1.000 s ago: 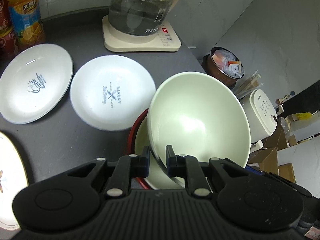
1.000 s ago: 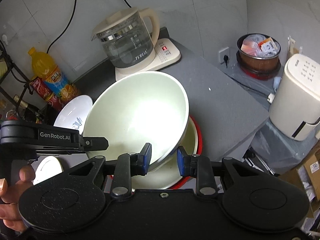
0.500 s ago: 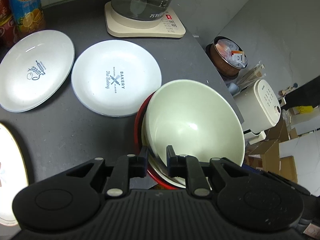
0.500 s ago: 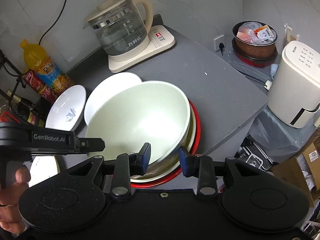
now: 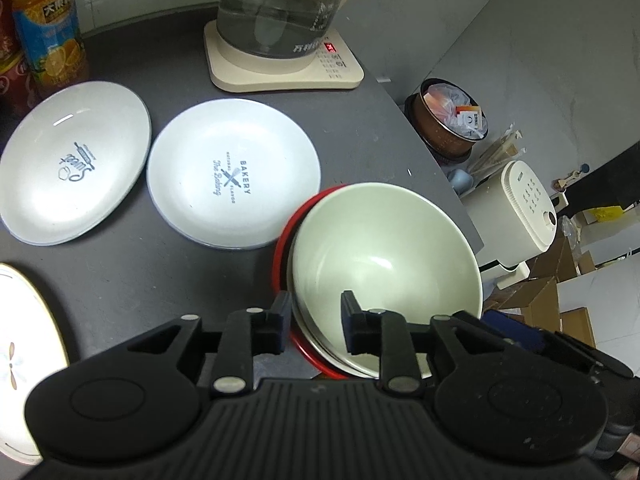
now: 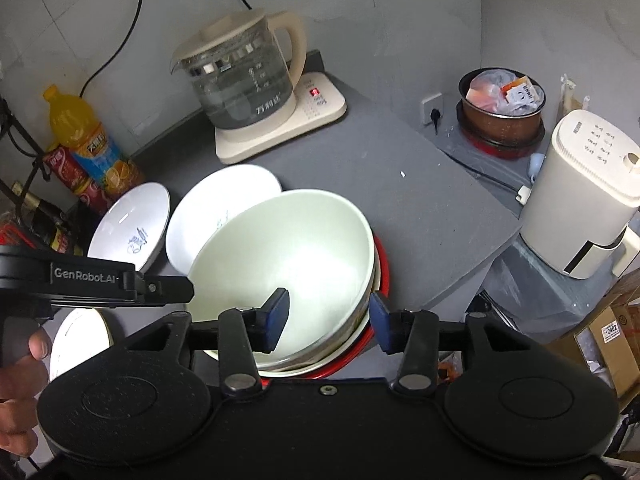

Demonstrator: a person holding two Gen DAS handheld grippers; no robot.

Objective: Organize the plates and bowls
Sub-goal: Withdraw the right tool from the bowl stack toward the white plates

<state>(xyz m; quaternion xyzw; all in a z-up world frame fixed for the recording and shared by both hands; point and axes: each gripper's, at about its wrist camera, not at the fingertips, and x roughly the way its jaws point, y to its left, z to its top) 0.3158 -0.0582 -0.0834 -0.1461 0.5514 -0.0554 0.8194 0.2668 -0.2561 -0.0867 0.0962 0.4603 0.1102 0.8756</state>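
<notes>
A pale green bowl (image 5: 384,252) sits nested in a stack of a cream bowl and a red bowl (image 5: 282,256) near the counter's right edge; it also shows in the right wrist view (image 6: 288,248). My left gripper (image 5: 313,320) is open, its fingers straddling the stack's near rim. My right gripper (image 6: 328,316) is open, its fingers either side of the bowl's rim. Two white plates lie to the left: a "Bakery" plate (image 5: 234,172) and a "Sweet" plate (image 5: 76,182). A gold-rimmed plate (image 5: 24,360) lies at the near left.
A glass kettle on a cream base (image 6: 248,92) stands at the back. An orange drink bottle (image 6: 86,140) and cans stand at the back left. Beyond the counter's right edge are a white appliance (image 6: 584,200) and a brown pot (image 6: 502,108).
The pale green bowl was lowered from a tilted, lifted pose into the stack. Both grippers opened their fingers and let go of its rim.
</notes>
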